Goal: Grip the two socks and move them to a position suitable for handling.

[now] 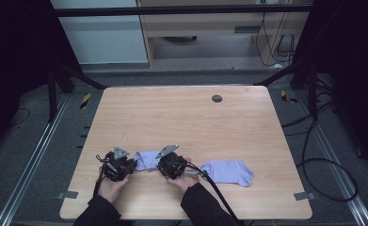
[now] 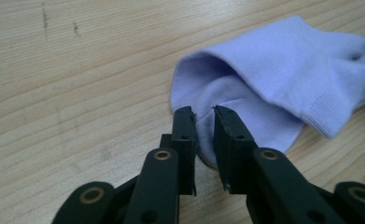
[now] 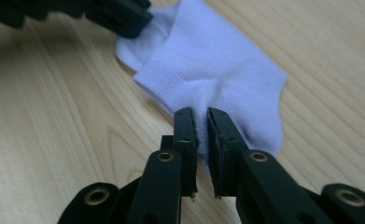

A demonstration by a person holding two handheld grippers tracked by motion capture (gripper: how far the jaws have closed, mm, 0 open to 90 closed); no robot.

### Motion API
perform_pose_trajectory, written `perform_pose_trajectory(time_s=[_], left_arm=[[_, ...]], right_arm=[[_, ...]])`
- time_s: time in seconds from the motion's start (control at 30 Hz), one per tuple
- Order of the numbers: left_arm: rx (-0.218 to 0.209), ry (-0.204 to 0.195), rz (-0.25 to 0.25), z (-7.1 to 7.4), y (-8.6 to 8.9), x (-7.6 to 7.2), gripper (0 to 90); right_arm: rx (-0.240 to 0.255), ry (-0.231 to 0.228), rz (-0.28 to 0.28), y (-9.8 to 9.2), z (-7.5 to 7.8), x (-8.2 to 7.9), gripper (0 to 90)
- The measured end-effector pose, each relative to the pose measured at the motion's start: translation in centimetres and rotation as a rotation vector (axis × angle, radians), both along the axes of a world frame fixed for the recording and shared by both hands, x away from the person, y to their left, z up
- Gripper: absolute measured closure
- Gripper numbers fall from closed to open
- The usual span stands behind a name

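A dim room with grey carpet, floor rails and loose cables surrounded the pale wooden table (image 1: 186,122), which carried a small dark round disc (image 1: 217,98) near its far edge. In the high view, two dark-sleeved forearms came in from the near edge, each hand wrapped around a hand-held gripper. The left hand-held gripper (image 1: 133,165) and the right hand-held gripper (image 1: 159,165) faced each other across a lavender sock (image 1: 147,159) that lay flat between them, close to the table's near edge. A second lavender sock (image 1: 228,172) lay to the right of the first one, just beyond the right hand, with the right gripper's cable trailing past it.

The left gripper view looked low along the table. There the left hand-held gripper (image 2: 203,111) had its jaws nearly together, pinching a fold of fabric at the sock's (image 2: 283,70) open cuff end, a detail too small to read from above.

The right gripper view showed the right hand-held gripper (image 3: 200,113) likewise clamped on a raised pinch of the sock (image 3: 217,60) at its near edge, while the left hand-held gripper (image 3: 124,18) rested on the sock's far end.
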State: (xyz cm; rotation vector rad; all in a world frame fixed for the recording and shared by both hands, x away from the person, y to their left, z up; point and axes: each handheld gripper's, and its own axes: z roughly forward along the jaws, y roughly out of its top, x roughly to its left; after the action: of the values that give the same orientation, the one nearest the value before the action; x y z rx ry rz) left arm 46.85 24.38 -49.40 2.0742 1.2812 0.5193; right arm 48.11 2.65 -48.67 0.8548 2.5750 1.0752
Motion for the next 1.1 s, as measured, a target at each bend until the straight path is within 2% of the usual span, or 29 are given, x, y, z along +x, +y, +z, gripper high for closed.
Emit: perform_pose_trajectory(time_s=[0.1,0.23,0.4,0.53,0.7,0.83,1.0,1.1], left_arm=[[-0.003,0.005,-0.010,0.0,0.0,0.0,84.0],[-0.011,0.011,-0.030,0.2,0.1,0.0,86.1],[-0.019,0.004,-0.061,0.6,0.0,-0.3,86.7],[-0.008,0.005,-0.090,0.9,-0.1,-0.6,87.0],[0.022,0.015,-0.108,0.8,-0.4,-0.6,86.9],[0.030,0.014,-0.114,0.7,-0.5,-0.6,86.9],[0.034,0.015,-0.111,0.7,-0.4,-0.5,86.8],[0.029,0.012,-0.102,0.6,-0.3,-0.5,86.1]], right_arm=[[0.074,-0.004,-0.016,-0.4,1.0,-0.3,82.5],[0.165,-0.027,-0.048,-0.9,2.3,-0.4,82.3],[0.226,-0.054,-0.117,-1.2,3.0,0.1,82.0],[0.254,-0.049,-0.179,-1.2,3.0,0.7,81.5],[0.228,-0.053,-0.266,-1.0,2.1,2.2,80.3],[0.182,-0.056,-0.318,-0.8,1.1,3.5,79.2],[0.144,-0.066,-0.363,-1.0,0.5,4.7,76.7],[0.126,-0.101,-0.369,-1.1,0.6,5.1,70.1]])
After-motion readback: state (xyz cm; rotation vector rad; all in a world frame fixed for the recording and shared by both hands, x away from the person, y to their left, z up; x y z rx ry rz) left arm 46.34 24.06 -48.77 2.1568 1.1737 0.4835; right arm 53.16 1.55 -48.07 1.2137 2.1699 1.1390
